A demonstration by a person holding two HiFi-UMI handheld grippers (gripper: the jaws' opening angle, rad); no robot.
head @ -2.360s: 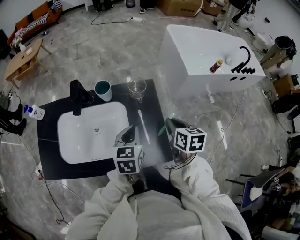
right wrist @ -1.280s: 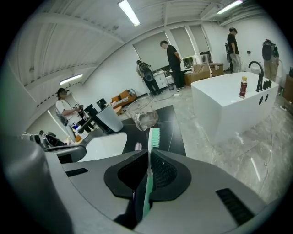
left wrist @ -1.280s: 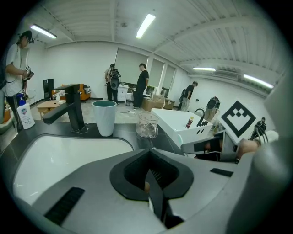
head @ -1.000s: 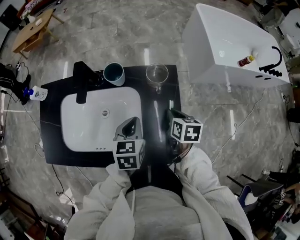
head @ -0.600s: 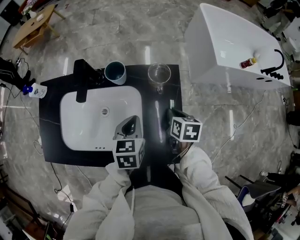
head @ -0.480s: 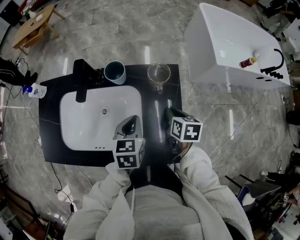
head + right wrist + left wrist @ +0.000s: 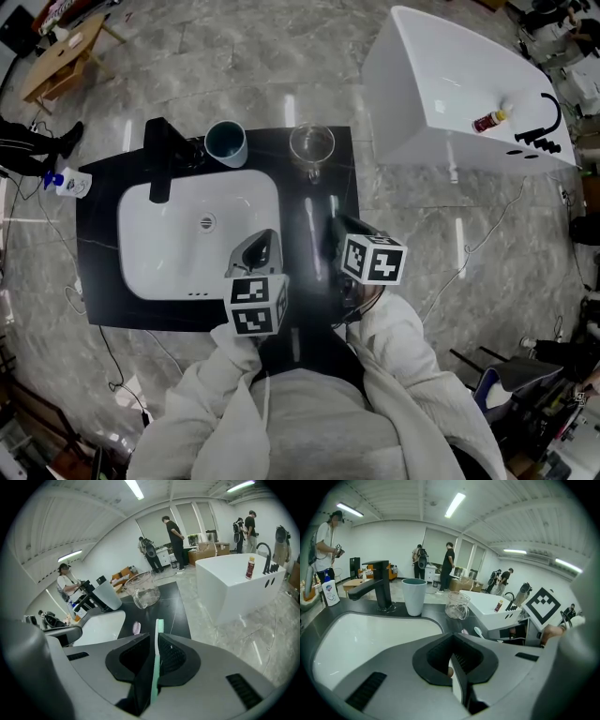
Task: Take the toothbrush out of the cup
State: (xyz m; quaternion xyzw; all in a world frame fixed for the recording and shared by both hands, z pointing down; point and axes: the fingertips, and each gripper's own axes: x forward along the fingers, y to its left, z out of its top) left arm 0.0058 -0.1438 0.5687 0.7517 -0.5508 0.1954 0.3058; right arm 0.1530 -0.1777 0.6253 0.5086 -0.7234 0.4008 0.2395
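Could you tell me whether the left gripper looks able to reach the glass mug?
Probably yes: the left gripper, jaws together, faces the glass mug across open counter; it must open first.

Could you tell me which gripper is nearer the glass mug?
Right. The right gripper sits just short of the glass mug; the left gripper is farther off, over the sink rim.

The person wears a white fleecy top with thick, puffed sleeves. The left tongs and right tongs are moulded grey with ribbed black inner pads. Each carries, at its 6 o'clock end, a white cube printed with black square markers.
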